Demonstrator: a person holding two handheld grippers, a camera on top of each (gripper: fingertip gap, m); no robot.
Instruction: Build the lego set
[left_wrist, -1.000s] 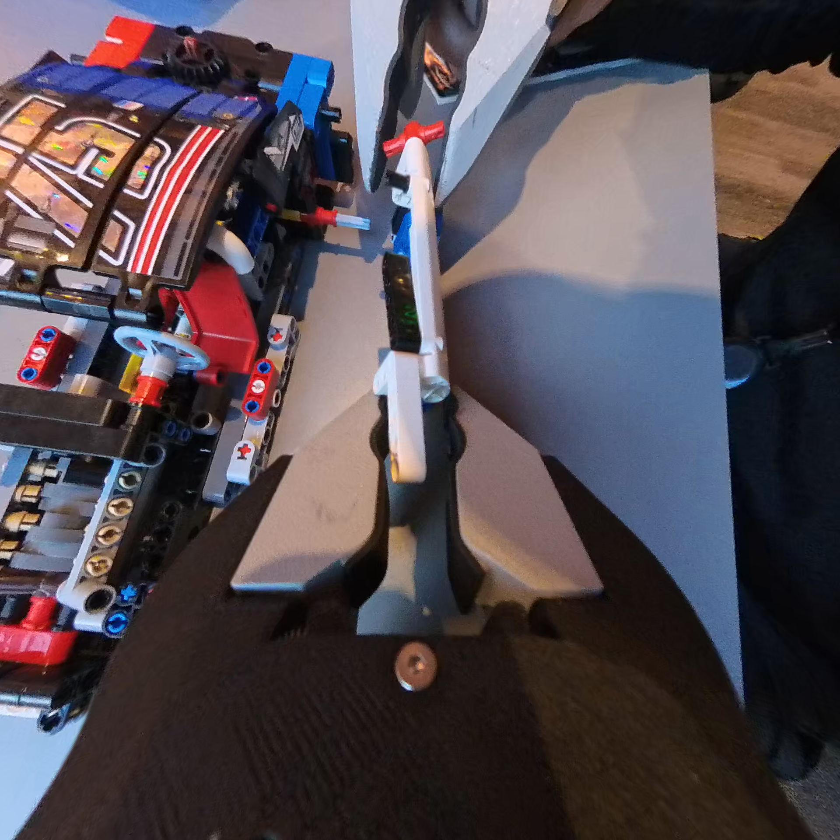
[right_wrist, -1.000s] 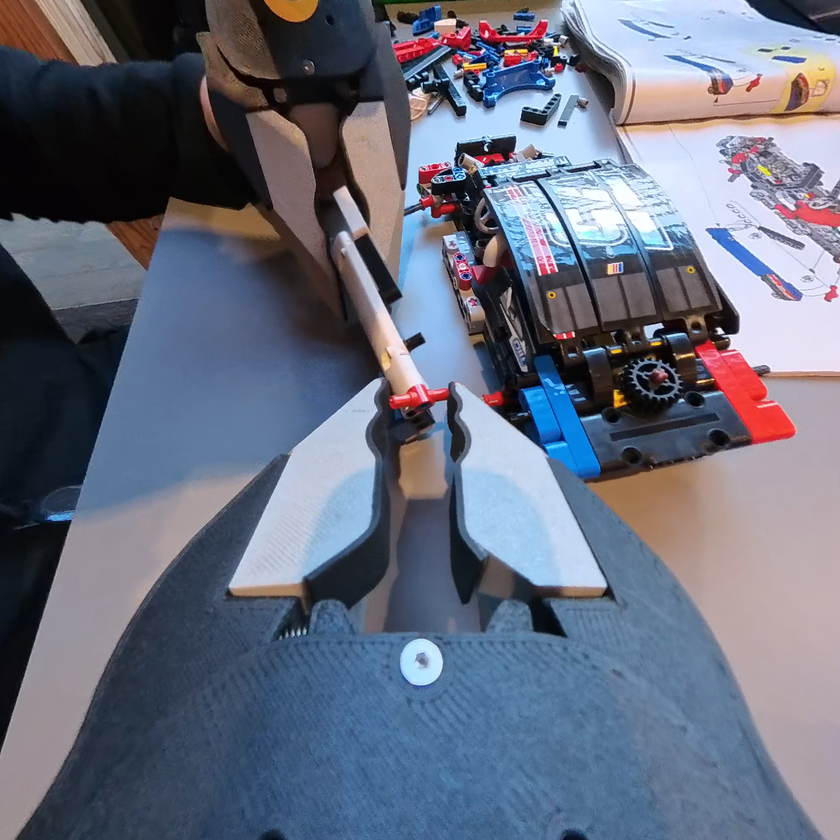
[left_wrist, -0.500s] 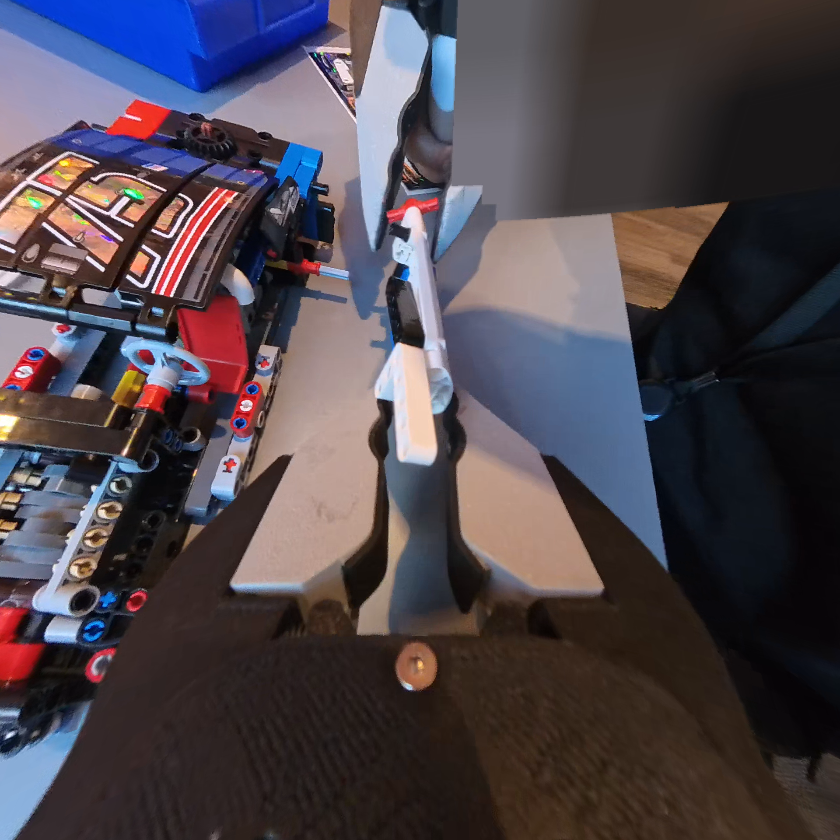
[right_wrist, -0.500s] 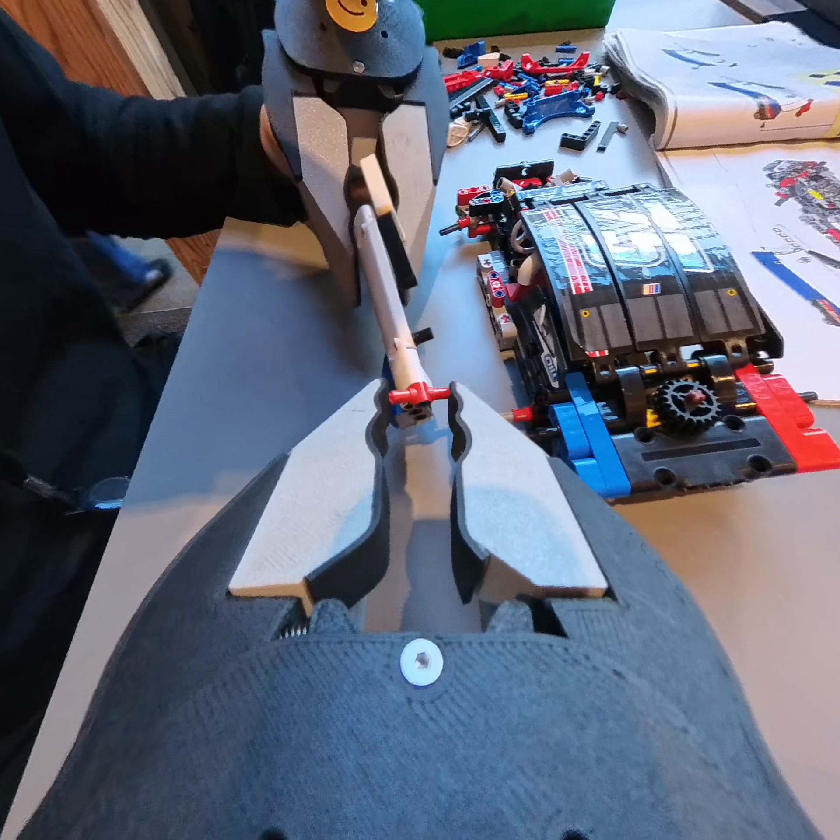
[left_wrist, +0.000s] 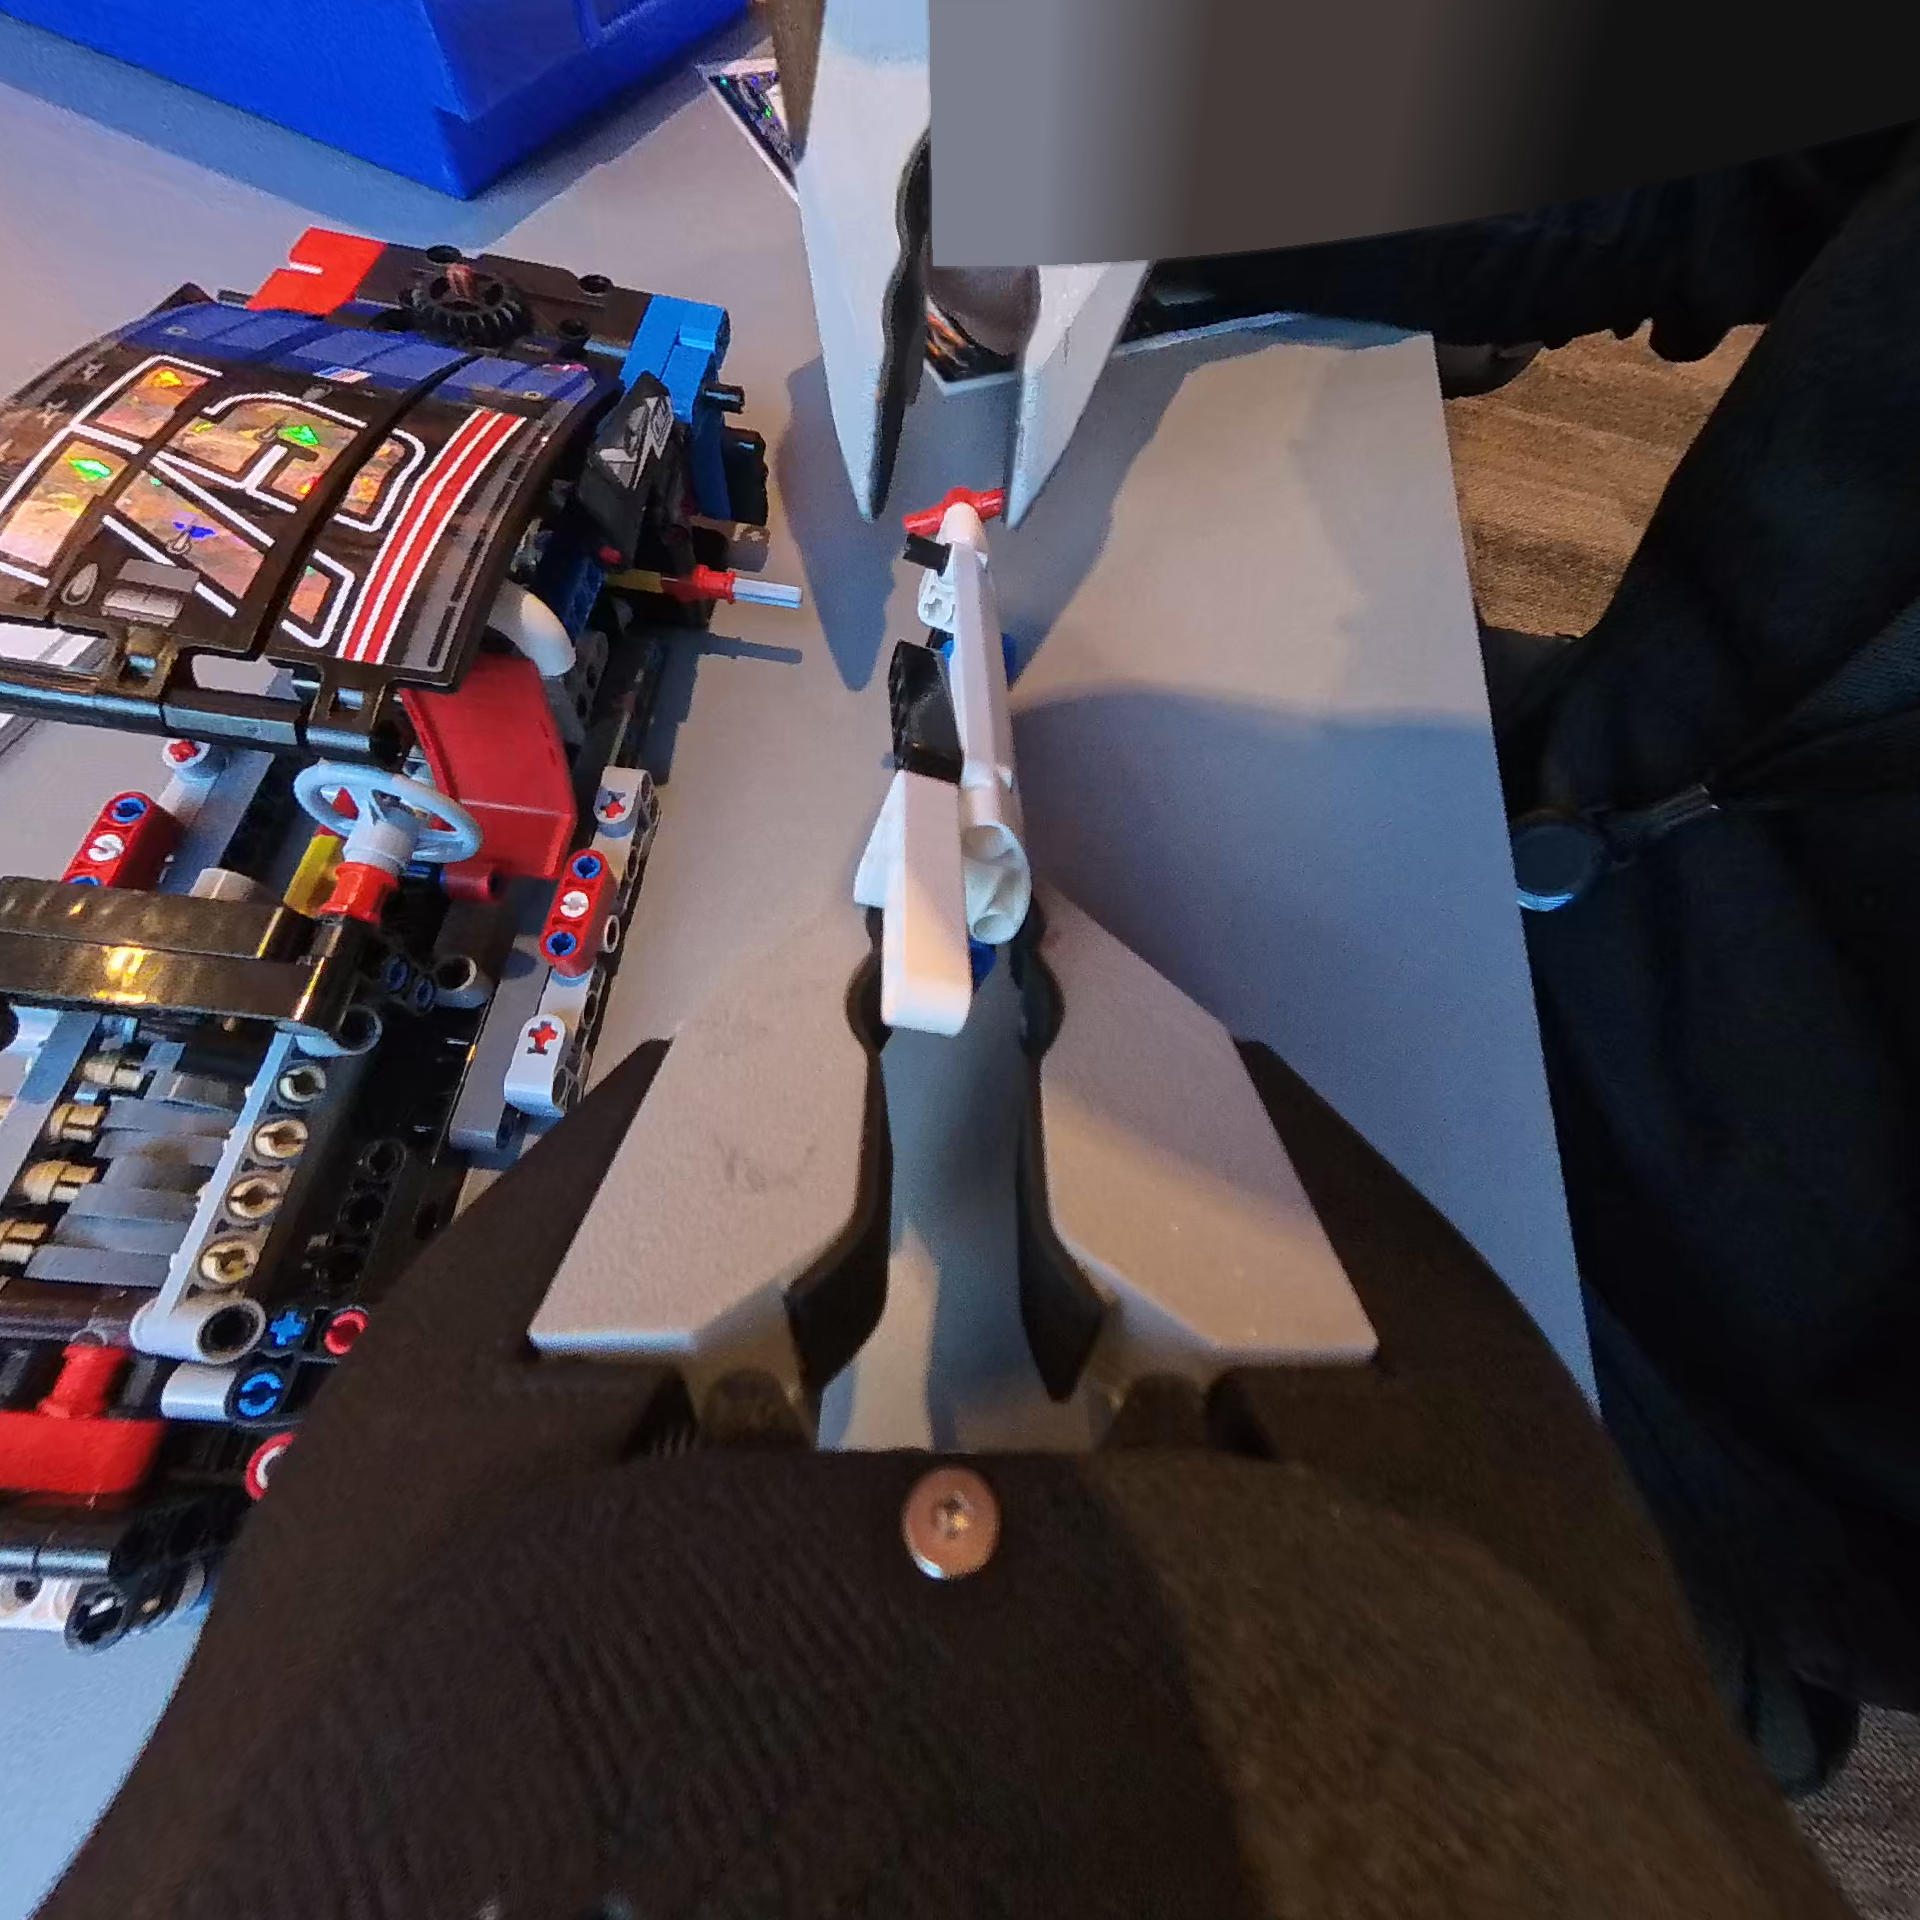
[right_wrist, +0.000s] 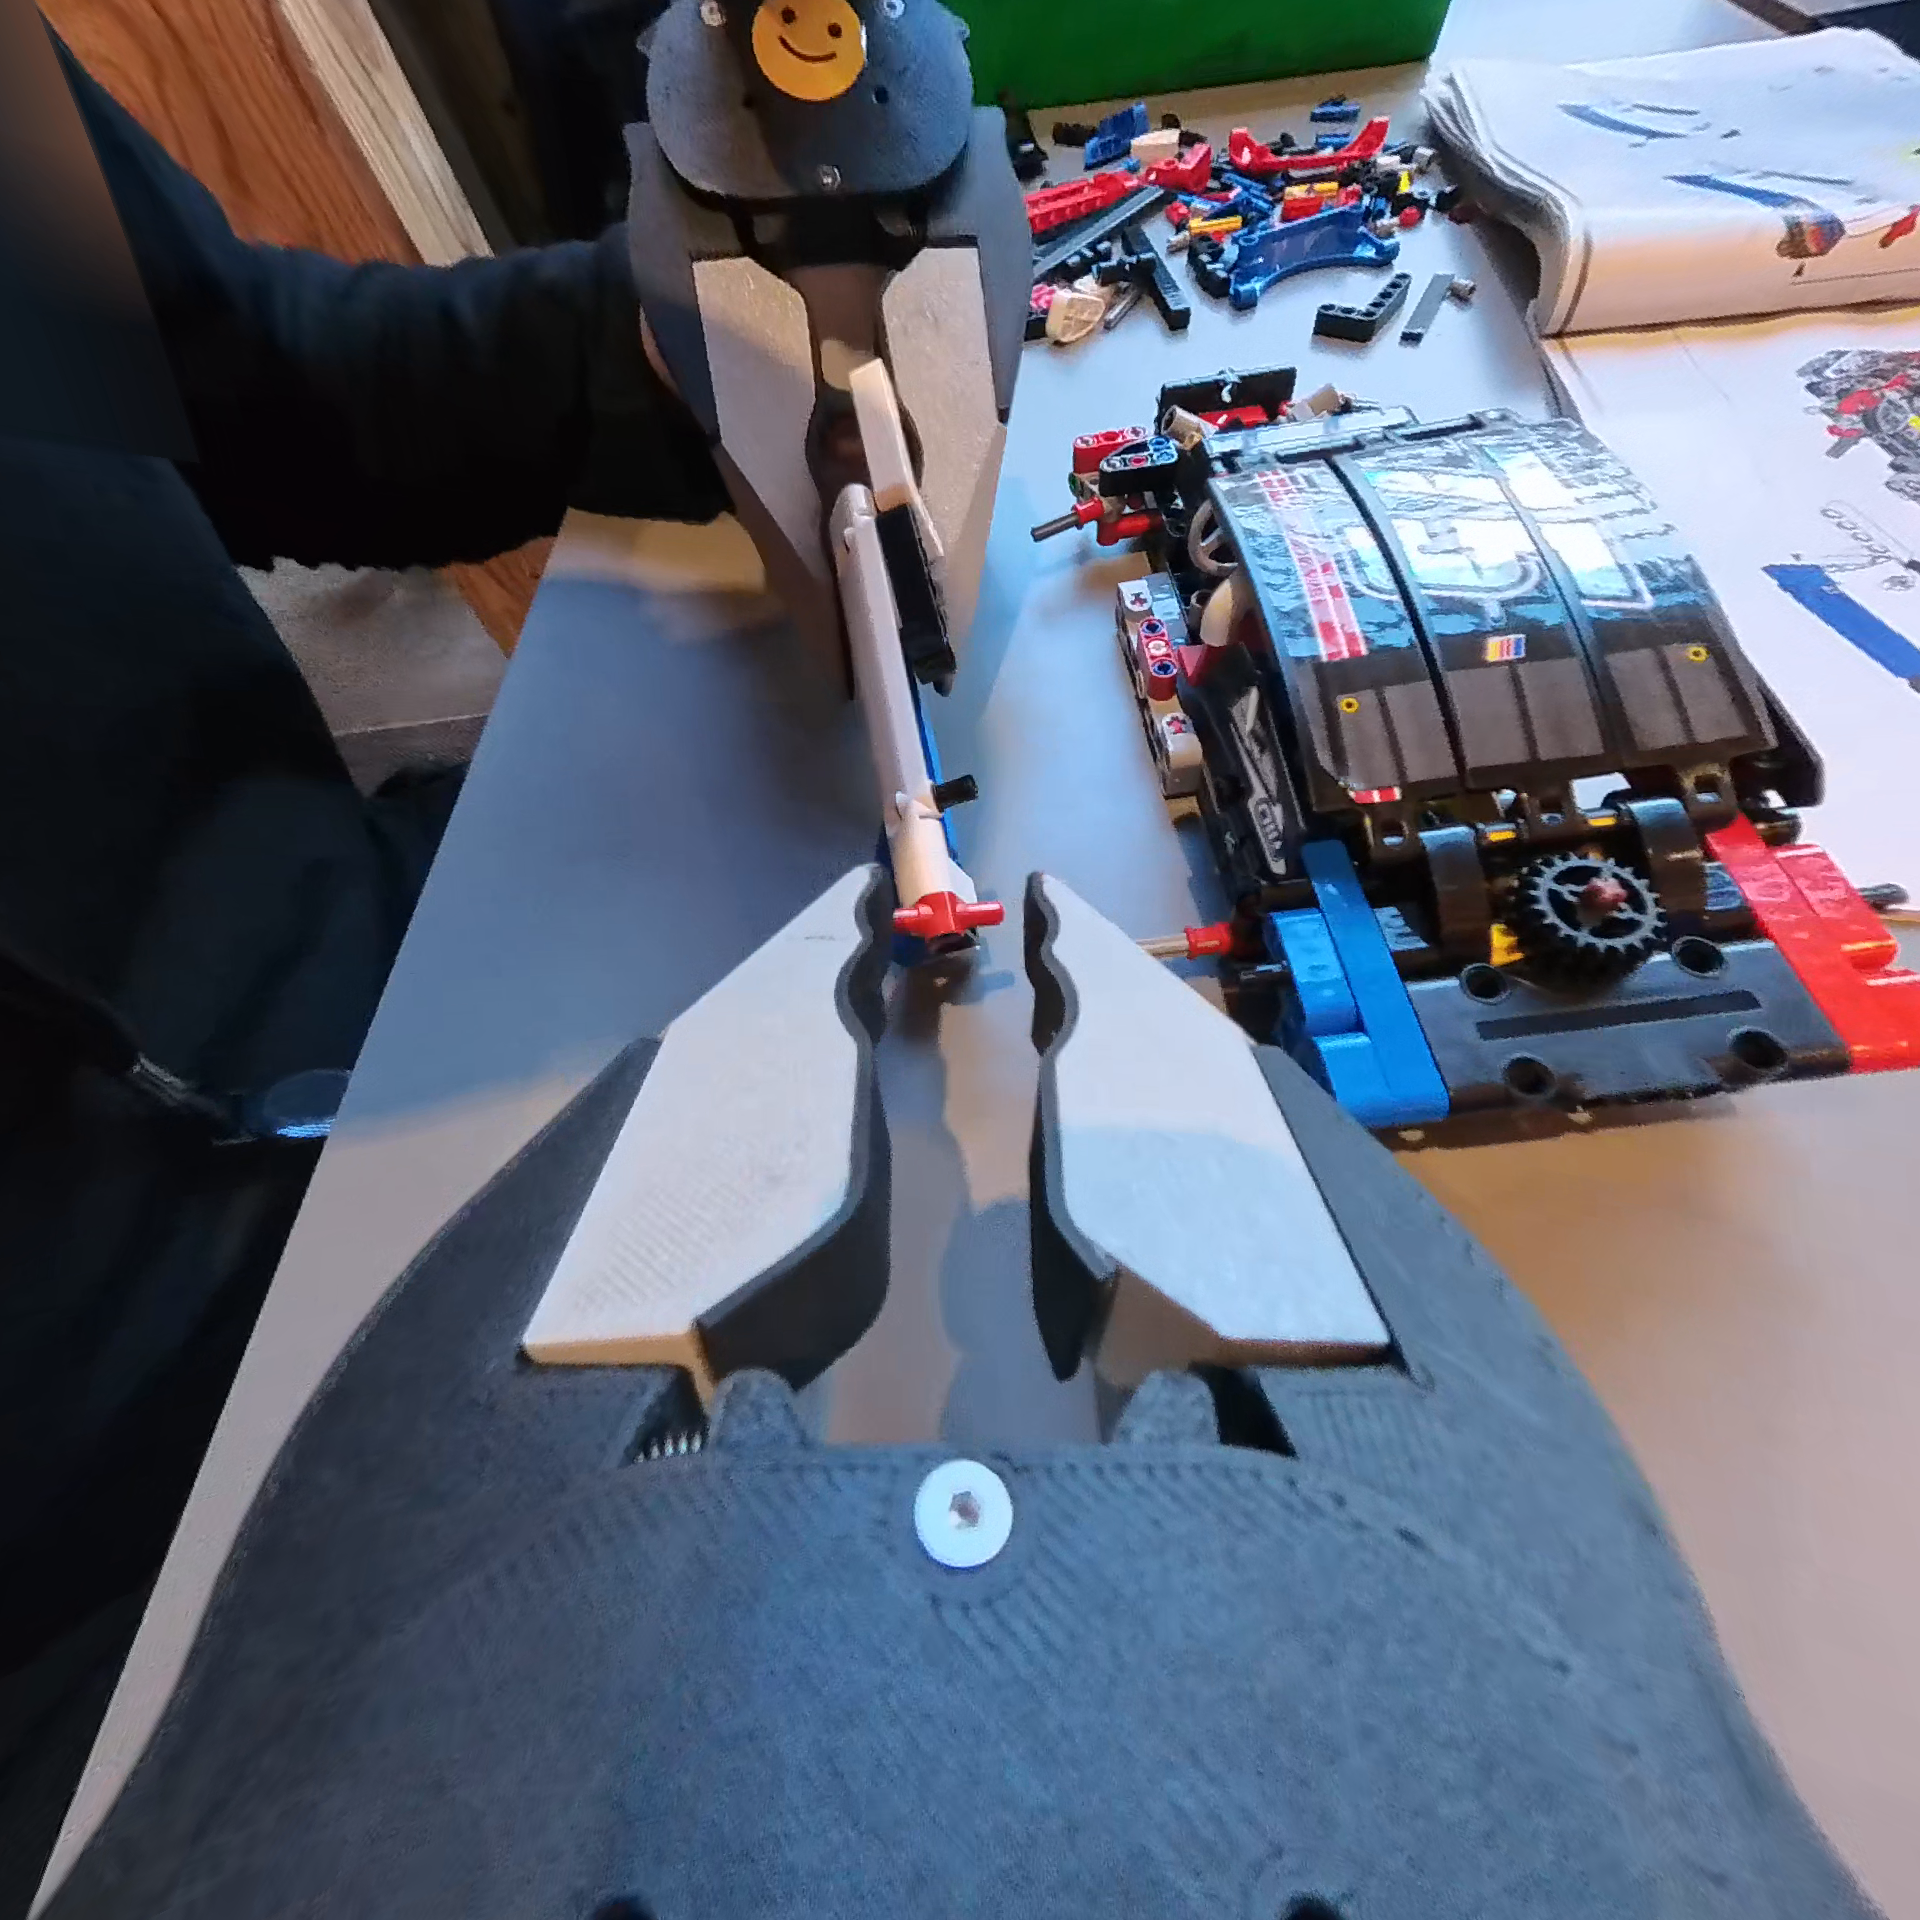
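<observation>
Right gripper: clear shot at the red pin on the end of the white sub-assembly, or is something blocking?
Probably yes. The right gripper is open with the red pin already between its fingertips, and nothing sits between them. The left gripper grips the far end of the white sub-assembly, clear of the pin.

Two close wrist views facing each other along the white subassembly (left_wrist: 961, 748), the car model (right_wrist: 1475, 727) in both.

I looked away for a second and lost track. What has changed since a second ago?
The right claw opened and let go of the small red cross-shaped pin at the tip of the long white beam assembly; its fingers now stand apart on either side. The left claw stays shut on the assembly's other end. The black-roofed model car has not changed.
</observation>
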